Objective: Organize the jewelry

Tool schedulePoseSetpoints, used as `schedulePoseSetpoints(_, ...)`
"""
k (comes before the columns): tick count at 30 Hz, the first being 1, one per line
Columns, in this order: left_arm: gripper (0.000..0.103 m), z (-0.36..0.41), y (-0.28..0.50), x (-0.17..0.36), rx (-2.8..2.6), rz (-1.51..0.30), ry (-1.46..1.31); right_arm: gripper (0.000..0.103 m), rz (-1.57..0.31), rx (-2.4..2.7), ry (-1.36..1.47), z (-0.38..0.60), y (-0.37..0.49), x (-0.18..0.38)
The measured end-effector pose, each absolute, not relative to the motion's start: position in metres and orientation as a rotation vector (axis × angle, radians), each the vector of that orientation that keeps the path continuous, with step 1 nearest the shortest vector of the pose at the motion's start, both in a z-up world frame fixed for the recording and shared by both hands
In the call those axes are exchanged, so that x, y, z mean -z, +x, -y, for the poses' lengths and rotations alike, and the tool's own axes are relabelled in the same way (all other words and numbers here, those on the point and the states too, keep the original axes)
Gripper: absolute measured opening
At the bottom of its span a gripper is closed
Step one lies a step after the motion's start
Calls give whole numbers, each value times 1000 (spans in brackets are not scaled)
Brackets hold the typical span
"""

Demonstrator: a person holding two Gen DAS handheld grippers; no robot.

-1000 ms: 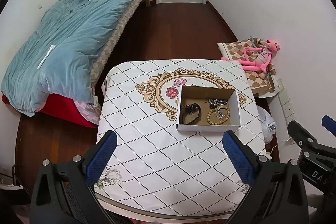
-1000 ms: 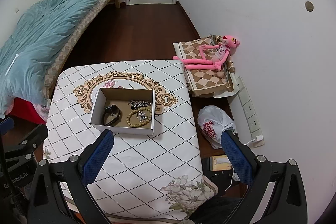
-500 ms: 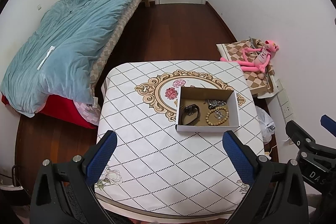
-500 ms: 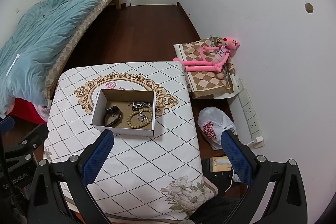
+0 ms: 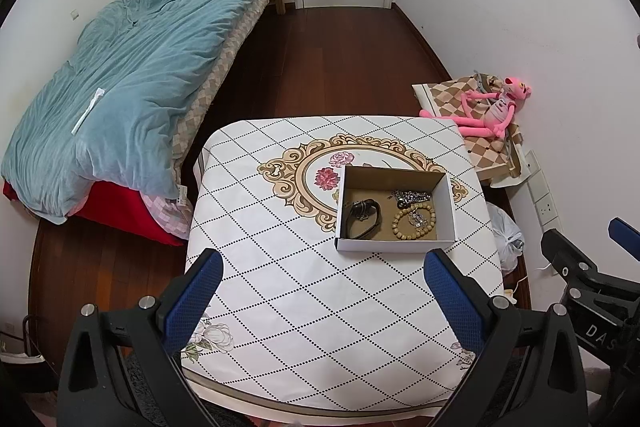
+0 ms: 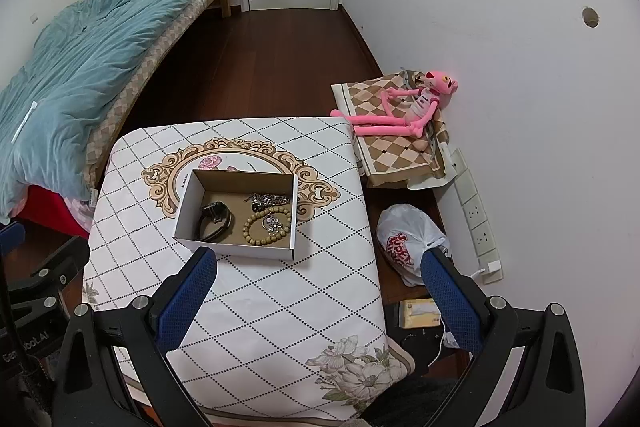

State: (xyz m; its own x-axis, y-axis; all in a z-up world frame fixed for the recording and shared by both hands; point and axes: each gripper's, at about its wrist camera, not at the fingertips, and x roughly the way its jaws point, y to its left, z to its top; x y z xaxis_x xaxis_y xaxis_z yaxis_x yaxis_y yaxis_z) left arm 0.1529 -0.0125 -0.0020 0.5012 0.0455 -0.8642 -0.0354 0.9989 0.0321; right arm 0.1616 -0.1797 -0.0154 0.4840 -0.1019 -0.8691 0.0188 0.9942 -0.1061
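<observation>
Fingers [image 5: 196,291] both grippers wide apart, holding nothing.

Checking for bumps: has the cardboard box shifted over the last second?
No. The cardboard box sits at the same spot over the gold medallion's right side.

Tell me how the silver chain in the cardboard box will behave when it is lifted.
The tangled silver metal chain lies heaped in the open cardboard box, so it will probably hang limp and stretch out rather than hold its shape. It reaches toward the wooden bead bracelet, so it may snag and drag it. Its thin links look easy to lose from a loose pinch.
</observation>
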Motion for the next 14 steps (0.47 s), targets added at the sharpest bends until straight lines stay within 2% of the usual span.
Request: schedulePoseSetpoints(14,103,13,153,2,-38,-1031,9,103,-1067,76,-86,182,164,17)
